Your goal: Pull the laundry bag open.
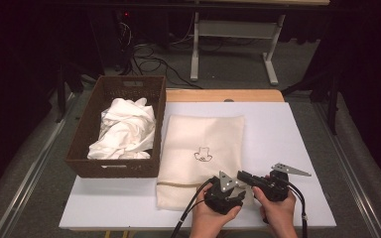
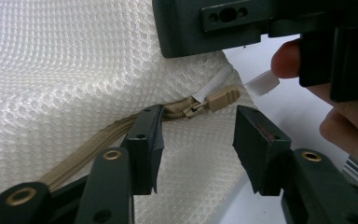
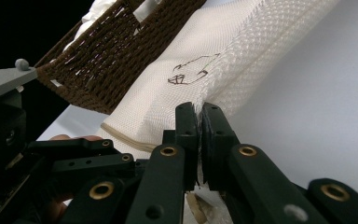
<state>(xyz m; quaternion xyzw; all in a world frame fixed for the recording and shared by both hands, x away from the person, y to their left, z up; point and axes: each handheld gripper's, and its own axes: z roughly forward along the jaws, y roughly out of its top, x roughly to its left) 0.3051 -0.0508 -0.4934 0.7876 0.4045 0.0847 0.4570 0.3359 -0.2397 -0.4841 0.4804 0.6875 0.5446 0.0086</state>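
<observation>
a cream mesh laundry bag point(image 1: 201, 153) lies flat on the white worktop point(image 1: 278, 144), just beside a brown woven basket point(image 1: 87, 144) that holds crumpled white cloth point(image 1: 124, 129). a small dark line drawing point(image 1: 204, 155) marks the bag's middle. both hands work at the bag's near right corner, close to the worktop's front edge.

the left tool point(image 2: 196, 140) has its jaws spread, with the bag's mesh and the tan zipper point(image 2: 93, 142) lying between and under them. the left jaw rests on the zipper tape; the right jaw stands apart from it over the bag's edge. the tan zipper pull point(image 2: 216, 100) sits just beyond the jaw tips, at the end of the zipper by the bag's corner, untouched by either pad.

the right tool point(image 3: 199, 126) has its jaws pressed together on the bag's edge, where a thin line of mesh shows between the pads. in the left gripper view its dark body hangs just above the zipper pull, with the person's fingers point(image 2: 286, 60) beside a small white tag point(image 2: 262, 84).
</observation>
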